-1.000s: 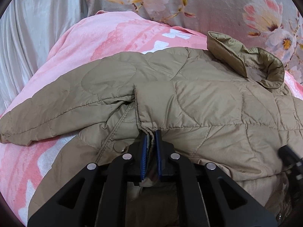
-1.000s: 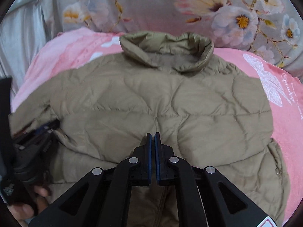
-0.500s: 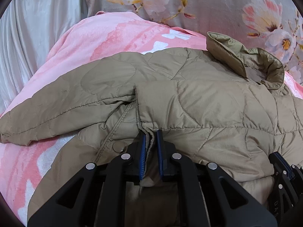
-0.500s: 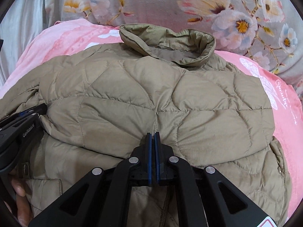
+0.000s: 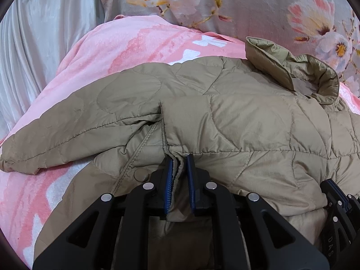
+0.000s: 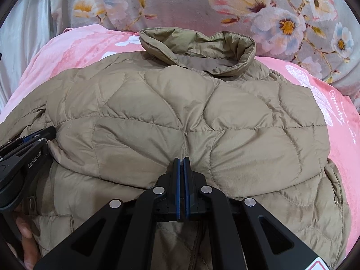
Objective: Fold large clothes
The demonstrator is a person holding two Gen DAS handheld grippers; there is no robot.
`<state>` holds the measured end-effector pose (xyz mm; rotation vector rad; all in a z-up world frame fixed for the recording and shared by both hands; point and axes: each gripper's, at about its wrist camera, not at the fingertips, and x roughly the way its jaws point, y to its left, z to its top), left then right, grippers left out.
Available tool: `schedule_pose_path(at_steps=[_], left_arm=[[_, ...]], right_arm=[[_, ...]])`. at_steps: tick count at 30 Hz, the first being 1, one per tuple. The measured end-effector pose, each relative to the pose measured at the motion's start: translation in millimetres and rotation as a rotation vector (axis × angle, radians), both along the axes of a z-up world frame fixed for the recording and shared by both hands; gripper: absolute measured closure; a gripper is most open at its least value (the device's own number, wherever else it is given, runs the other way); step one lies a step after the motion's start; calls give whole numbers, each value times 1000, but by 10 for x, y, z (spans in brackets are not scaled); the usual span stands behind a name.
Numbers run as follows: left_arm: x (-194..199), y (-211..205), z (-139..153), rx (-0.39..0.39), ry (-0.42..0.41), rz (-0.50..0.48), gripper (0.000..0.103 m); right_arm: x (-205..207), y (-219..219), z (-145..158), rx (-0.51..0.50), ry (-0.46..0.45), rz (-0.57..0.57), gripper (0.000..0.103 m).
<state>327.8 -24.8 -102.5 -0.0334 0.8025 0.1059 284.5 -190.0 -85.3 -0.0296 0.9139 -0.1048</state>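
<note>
1. The tan quilted jacket (image 6: 184,117) lies back-up on the pink blanket (image 5: 126,47), its collar (image 6: 202,51) at the end nearest the floral pillow (image 6: 184,2). I place everything else from that collar.
2. My left claw (image 5: 180,175) sits at the folded hem edge, on the side away from the collar. Its jaws are opening, with a thin ridge of jacket cloth between the blue pads (image 5: 169,180). The cloth lies against the left pad and there is a gap to the right one, so I judge the grip is being let go.
3. My right claw (image 6: 184,180) is at the same folded edge, straight down the jacket's middle from the collar. Its pads look pressed together. Whether a sliver of fabric is pinched between them I cannot tell; the tips meet the cloth right where the fold begins.
4. The jacket's bottom part appears doubled up toward the collar, so the bundle's long axis now runs crosswise, from the loose sleeve (image 5: 74,123) to the opposite shoulder.
5. That sleeve sprawls outward on the blanket, well off to the collar's left side and on my left claw's side. My left claw is clearly the nearer one.
6. My judgement: the sleeve wants bringing in across the back toward the midline below the collar, a job for the left claw once it is free.
</note>
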Motion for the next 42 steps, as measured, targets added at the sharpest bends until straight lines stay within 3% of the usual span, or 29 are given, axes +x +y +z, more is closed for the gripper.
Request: schedule_pose_path(at_steps=[4,5,6,8,9,12,13,14,15,20,22,23,25,26,27,29,30,31,33,38,42], left_arm=[[-21,80,6,-54,-9,7,83],[-46,157,19,-110,-19,11,80],[-89,266,34,-188,-38,15,69],[-233,529,74,-353,-57,18,64],[-325,654,87,-383,-40,53,58],[-707,1111,154,-425,-42,148,55],[-841,1300,175,-424,-49,185,50],[-955,1497,185,-411,-49,236,36],[-1087,1764,176,-391,-50,306,30],[-1339,3010,78,-347,-3,578,31],[-1334,3306,82,-362,-3,618,31],[-1311,3456,97,-369,-6,634,31],[-1237,3601,111,-398,0,620,31],[-1167,3660,89,-451,8,598,31],[-1122,3688,63,-493,17,591,31],[-1022,3721,-6,-566,30,595,46],[-982,3742,-9,-560,36,600,66],[-951,3716,-4,-534,44,614,78],[-926,3622,61,-489,20,633,92],[-937,3408,490,-373,-87,572,99],[-898,2930,1108,-321,-208,420,100]], right_arm=[[9,7,-8,-8,3,-6,99],[9,5,-8,-7,3,-6,99],[9,3,-8,-4,2,-7,99],[10,17,-9,-10,3,-7,99],[10,31,-9,-17,4,-8,99],[12,23,-4,-14,3,-10,99],[11,16,-3,-9,2,-11,99],[10,8,-2,-5,1,-12,99],[10,5,0,-3,1,-12,99],[-52,72,56,-76,-6,-32,95],[-180,111,141,-120,-24,-62,79],[-283,130,200,-124,-40,-73,76],[-522,147,306,-70,-57,-70,60],[-667,158,347,-60,-66,-76,58],[-745,159,361,-56,-67,-80,56],[-922,132,371,-11,-55,-84,55],[-979,114,367,6,-50,-90,55],[-1034,99,364,20,-46,-96,55],[-1154,69,366,42,-40,-111,55],[-1419,94,346,10,-43,-126,54],[-1601,81,304,11,-44,-131,54]])
